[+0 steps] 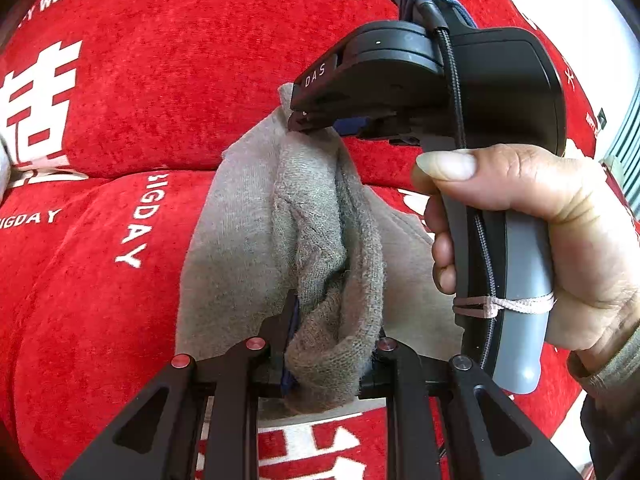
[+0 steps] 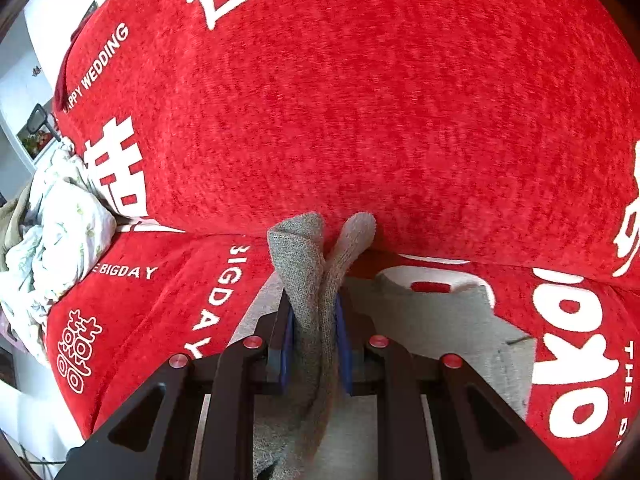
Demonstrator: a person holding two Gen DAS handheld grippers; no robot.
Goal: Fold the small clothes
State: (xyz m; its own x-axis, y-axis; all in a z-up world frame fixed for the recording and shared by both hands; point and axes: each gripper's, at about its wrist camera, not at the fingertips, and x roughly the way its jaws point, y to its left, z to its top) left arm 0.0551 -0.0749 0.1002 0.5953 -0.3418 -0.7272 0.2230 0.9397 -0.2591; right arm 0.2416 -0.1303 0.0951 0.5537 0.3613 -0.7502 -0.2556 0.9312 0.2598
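Both grippers pinch one grey knitted garment (image 1: 320,240) above a red sofa cover (image 1: 140,100). The left gripper (image 1: 320,344) has its fingers nearly closed on the near bunched edge. The right gripper (image 2: 316,340), held by a hand (image 1: 540,232), clamps its fingers on the far edge, whose two ends poke up past the tips. A floral cloth (image 2: 60,232) lies far left.
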